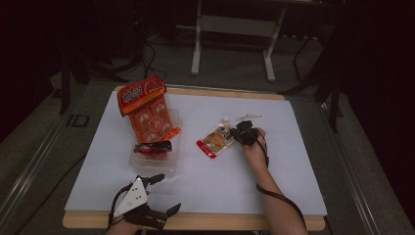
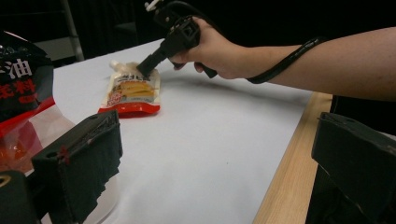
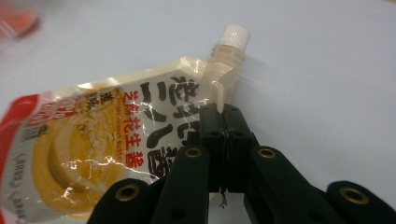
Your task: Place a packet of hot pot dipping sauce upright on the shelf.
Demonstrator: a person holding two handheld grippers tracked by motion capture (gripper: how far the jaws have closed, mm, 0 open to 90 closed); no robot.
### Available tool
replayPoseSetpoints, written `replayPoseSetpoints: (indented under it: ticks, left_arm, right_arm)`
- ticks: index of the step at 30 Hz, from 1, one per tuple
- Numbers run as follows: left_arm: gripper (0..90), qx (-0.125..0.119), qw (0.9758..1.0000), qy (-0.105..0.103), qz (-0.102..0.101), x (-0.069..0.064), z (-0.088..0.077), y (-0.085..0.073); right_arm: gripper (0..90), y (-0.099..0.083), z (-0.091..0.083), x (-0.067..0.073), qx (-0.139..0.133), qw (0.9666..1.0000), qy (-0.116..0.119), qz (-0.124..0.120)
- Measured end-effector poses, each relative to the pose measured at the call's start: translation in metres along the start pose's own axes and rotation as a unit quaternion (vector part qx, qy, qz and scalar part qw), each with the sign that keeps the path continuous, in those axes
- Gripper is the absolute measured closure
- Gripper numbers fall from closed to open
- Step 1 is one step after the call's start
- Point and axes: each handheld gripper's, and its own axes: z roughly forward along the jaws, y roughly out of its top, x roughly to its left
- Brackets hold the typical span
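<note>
A spouted sauce pouch, yellow and red with a white cap, lies flat on the white sheet near the middle of the table. My right gripper is at the pouch's top edge just below the spout, jaws pressed together on the edge of the film. My left gripper rests near the front left edge of the table, jaws wide apart with nothing between them.
An orange multi-pack snack bag leans at the back left, its lower end in a clear plastic container that also holds a dark red packet. A small clear wrapper lies behind the right hand. The wooden table edge runs close by.
</note>
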Motion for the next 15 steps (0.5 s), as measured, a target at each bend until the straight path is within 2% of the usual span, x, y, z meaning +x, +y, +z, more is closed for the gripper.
replayPoseSetpoints:
  ticks: [9,15]
  left_arm:
    - [2.3,0.000,1.0000,0.000,-0.009,0.003,0.001,0.000]
    - [2.3,-0.005,0.9998,0.003,-0.018,0.005,0.000,-0.001]
  right_arm:
    - [89.4,0.005,-0.019,0.003,-0.026,0.9995,0.018,0.001]
    - [89.5,0.016,-0.035,0.012,-0.052,0.9981,0.030,-0.011]
